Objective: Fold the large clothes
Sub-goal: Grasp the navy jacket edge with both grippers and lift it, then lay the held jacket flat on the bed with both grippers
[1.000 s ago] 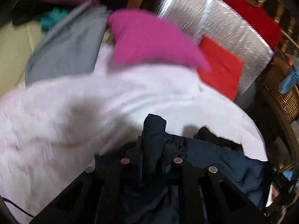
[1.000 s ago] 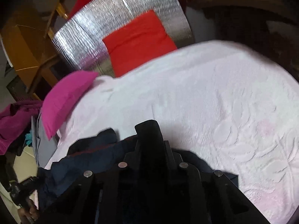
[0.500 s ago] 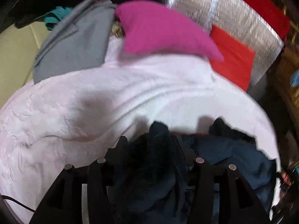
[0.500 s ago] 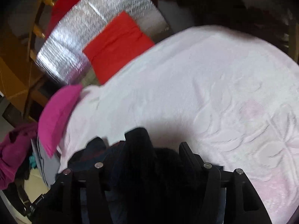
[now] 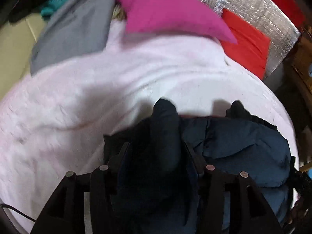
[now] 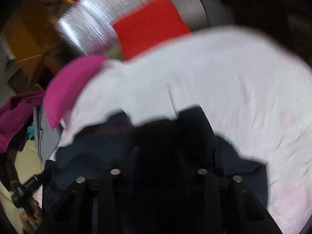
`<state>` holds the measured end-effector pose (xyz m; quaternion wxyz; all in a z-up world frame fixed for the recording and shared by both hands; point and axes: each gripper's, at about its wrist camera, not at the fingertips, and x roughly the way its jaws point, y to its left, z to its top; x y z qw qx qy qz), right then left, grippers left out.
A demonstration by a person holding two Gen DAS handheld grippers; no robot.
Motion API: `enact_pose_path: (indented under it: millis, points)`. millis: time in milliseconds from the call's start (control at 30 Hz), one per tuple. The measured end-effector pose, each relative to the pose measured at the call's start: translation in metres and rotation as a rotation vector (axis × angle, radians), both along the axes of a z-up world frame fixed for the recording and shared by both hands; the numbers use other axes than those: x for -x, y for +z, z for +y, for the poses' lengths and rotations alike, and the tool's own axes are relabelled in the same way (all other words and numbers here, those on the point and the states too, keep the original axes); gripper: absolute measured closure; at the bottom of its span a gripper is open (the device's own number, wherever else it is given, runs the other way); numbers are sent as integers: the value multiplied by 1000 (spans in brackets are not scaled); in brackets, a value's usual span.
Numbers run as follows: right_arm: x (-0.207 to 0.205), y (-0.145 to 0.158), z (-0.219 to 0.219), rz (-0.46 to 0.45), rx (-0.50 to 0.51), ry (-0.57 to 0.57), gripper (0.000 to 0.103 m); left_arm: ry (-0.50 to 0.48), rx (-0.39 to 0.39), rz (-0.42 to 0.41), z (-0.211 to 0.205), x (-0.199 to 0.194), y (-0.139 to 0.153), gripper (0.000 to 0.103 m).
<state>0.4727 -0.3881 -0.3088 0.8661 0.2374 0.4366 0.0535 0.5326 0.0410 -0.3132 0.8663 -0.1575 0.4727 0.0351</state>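
The left gripper (image 5: pixel 156 148) is opening and the right gripper (image 6: pixel 171 150) is closing, each with folds of the navy jacket (image 5: pixel 243 142) between its jaws, on the pink bedspread (image 5: pixel 97 89).

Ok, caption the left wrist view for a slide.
Left tool opening around a bunched fold of dark navy padded jacket on pale pink textured bedspread, magenta pillow beyond.

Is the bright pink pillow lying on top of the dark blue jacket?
No, the pink pillow lies at the far end of the pale bedcover, well apart from the dark blue jacket at the near edge.
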Motion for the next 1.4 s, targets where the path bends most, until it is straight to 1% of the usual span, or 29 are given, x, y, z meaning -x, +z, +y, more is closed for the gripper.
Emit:
enact_pose_path:
  millis: [67, 100, 133, 167, 233, 267, 333, 400, 433, 467, 500, 533, 567, 633, 700, 767, 867, 933, 967, 1133, 1267, 1300, 1333, 1367, 1400]
  points:
    - [3, 9, 3, -17, 24, -3, 67, 4, 2, -6, 1, 3, 5, 48]
    - [6, 16, 6, -46, 38, -3, 65, 8, -1, -17, 0, 5, 9, 48]
    - [9, 24, 10, -84, 44, -1, 65, 15, 2, -40, -1, 9, 16, 48]
    - [13, 30, 13, -118, 40, 10, 65, 11, 17, -82, -3, 14, 25, 48]
    - [17, 39, 25, -175, 5, 54, 65, -17, 37, -133, -11, 17, 36, 48]
    - [16, 41, 31, -185, -7, 73, 65, -42, 35, -159, -20, 19, 42, 45]
    - [11, 40, 52, -167, -14, 127, 65, -75, -2, -172, -36, 19, 44, 37]
    - [1, 27, 70, -109, -10, 153, 65, -101, -44, -156, -51, 16, 38, 36]
    - [-6, 17, 78, -58, 0, 160, 62, -106, -71, -137, -57, 13, 33, 36]
    - [-10, 10, 82, -21, 8, 163, 62, -108, -102, -111, -62, 11, 27, 35]
    - [-9, 7, 85, -9, 11, 160, 62, -106, -130, -76, -65, 7, 21, 35]
    - [-10, 8, 84, -11, 5, 155, 62, -102, -138, -57, -64, 7, 18, 35]
    - [-10, 12, 81, -16, -8, 151, 62, -99, -130, -52, -62, 7, 16, 35]
    - [-1, 20, 73, -39, -38, 149, 61, -93, -92, -72, -57, 14, 22, 35]
    - [12, 30, 62, -70, -17, 146, 61, -79, -62, -110, -46, 21, 31, 35]
    - [23, 36, 48, -85, -7, 144, 61, -56, -54, -144, -36, 33, 40, 35]
    - [50, 47, 25, -95, -5, 150, 61, -39, -87, -162, -24, 52, 47, 35]
    - [58, 50, 22, -95, -11, 156, 62, -33, -124, -164, -20, 63, 48, 35]
    - [70, 51, 16, -98, -20, 160, 61, -32, -139, -164, -18, 70, 48, 35]
    - [113, 45, 1, -90, -35, 157, 61, -30, -155, -105, -12, 101, 32, 35]
    - [137, 35, 0, -67, -35, 152, 62, -25, -150, -64, -13, 127, 19, 35]
    - [142, 30, -1, -57, -34, 144, 62, -23, -158, -57, -14, 131, 17, 35]
    - [144, 25, -2, -41, -34, 138, 62, -23, -182, -42, -15, 135, 12, 35]
    - [144, 16, -2, -13, -28, 132, 62, -26, -198, -32, -16, 136, 8, 33]
    - [141, 10, -3, 1, -25, 131, 66, -32, -218, -19, -18, 136, 3, 31]
